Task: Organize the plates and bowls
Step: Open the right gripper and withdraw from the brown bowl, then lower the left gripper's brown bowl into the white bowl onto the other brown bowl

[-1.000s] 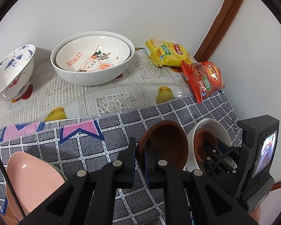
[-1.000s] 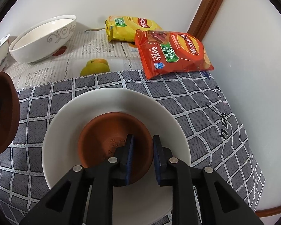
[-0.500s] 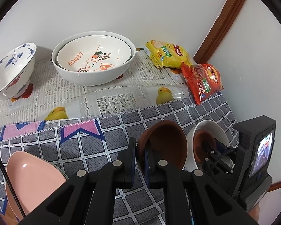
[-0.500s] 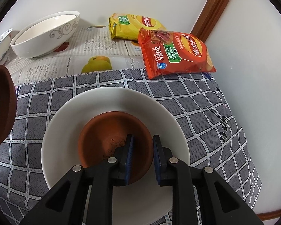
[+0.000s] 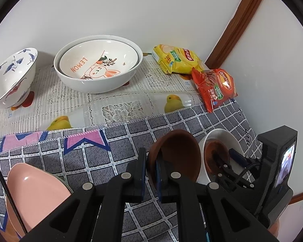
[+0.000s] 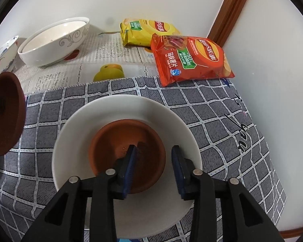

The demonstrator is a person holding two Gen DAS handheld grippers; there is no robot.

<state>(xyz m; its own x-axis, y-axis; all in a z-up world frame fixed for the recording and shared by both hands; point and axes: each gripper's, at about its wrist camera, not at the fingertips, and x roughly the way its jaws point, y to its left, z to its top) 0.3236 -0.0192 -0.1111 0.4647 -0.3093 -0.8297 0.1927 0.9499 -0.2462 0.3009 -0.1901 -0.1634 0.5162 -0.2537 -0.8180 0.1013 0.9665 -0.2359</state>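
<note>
In the left wrist view my left gripper (image 5: 151, 167) is shut on the rim of a brown clay dish (image 5: 177, 153), which it holds tilted above the grey checked cloth. That dish shows at the left edge of the right wrist view as the held dish (image 6: 6, 113). A second brown dish (image 6: 119, 141) lies inside a white plate (image 6: 119, 111). My right gripper (image 6: 153, 157) is over it with its jaws opening. The dish's right rim is between the pads, and neither pad presses on it. From the left wrist view, the right gripper (image 5: 226, 161) reaches into the white plate (image 5: 222, 139).
A pink plate (image 5: 34, 193) lies at the near left. At the back stand a large white bowl (image 5: 99, 80) with a lemon-print bowl nested in it and a blue bird-pattern bowl (image 5: 10, 76). Yellow (image 6: 145, 30) and red (image 6: 192, 58) chip bags lie by the corner wall.
The right gripper's jaws have spread apart and let go of the rim of the brown dish in the white plate. The left gripper and its dish have not moved.
</note>
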